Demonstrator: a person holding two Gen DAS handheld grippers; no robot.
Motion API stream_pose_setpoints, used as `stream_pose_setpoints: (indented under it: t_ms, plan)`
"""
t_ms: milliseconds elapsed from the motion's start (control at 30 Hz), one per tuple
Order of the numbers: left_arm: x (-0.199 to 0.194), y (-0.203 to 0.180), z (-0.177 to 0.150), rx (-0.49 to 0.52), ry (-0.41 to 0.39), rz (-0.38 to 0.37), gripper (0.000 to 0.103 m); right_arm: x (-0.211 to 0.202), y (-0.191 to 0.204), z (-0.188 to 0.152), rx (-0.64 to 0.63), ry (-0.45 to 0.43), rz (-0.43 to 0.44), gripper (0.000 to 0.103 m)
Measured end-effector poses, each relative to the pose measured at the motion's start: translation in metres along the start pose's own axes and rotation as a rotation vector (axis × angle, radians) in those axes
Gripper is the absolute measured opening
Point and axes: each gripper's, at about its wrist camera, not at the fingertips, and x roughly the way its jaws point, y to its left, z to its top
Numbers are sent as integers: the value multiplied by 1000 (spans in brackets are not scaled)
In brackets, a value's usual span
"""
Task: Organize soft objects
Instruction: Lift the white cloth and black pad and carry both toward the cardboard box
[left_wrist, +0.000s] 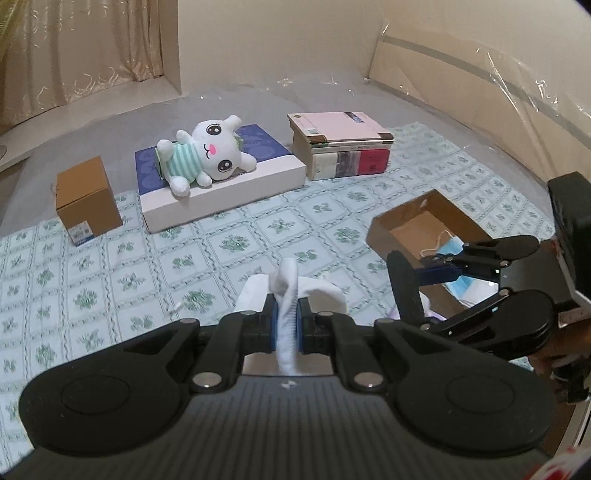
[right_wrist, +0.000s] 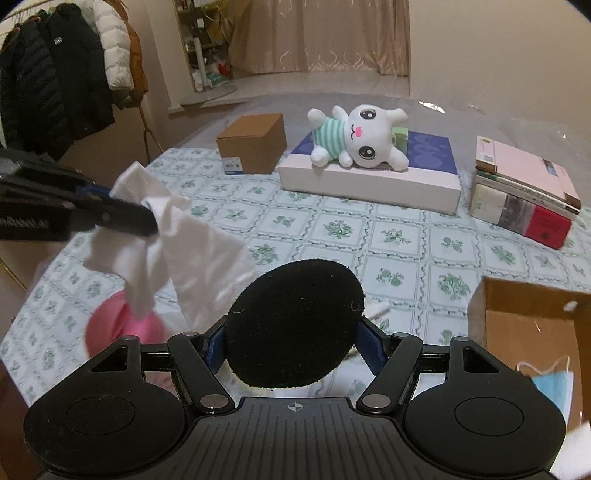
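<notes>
My left gripper (left_wrist: 287, 317) is shut on a white cloth (left_wrist: 286, 295), held above the patterned tablecloth; in the right wrist view the cloth (right_wrist: 192, 243) hangs from the left gripper (right_wrist: 147, 218) at left. My right gripper (right_wrist: 291, 343) is shut on a round black pad (right_wrist: 293, 325); in the left wrist view the right gripper (left_wrist: 417, 280) is at right, over the open cardboard box (left_wrist: 413, 218). A blue face mask (left_wrist: 448, 249) lies in that box. A white plush rabbit (left_wrist: 207, 155) lies on a flat blue-and-white box (left_wrist: 229, 192).
A closed brown carton (left_wrist: 86, 199) stands at left, a stack of books (left_wrist: 343, 147) at the back right. A pink object (right_wrist: 122, 325) lies under the hanging cloth. Coats (right_wrist: 55, 74) hang at far left. A clear plastic sheet (left_wrist: 480, 74) lines the wall.
</notes>
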Motion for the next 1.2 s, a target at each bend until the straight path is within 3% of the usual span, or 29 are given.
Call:
stream_pose_setpoints:
  t_ms: [333,733,1200]
  plan:
    - [-41,-41,-38,-28,-43,5,9,-55,19,-37,36,-56,12,70]
    - [-63,-84,-102,-45,-93,16,9,-90,30,-100,76,-82,-32,70]
    - [-64,-110,-166,-198,-110,-9,8,-112,35,-168,140,-80,-74,70]
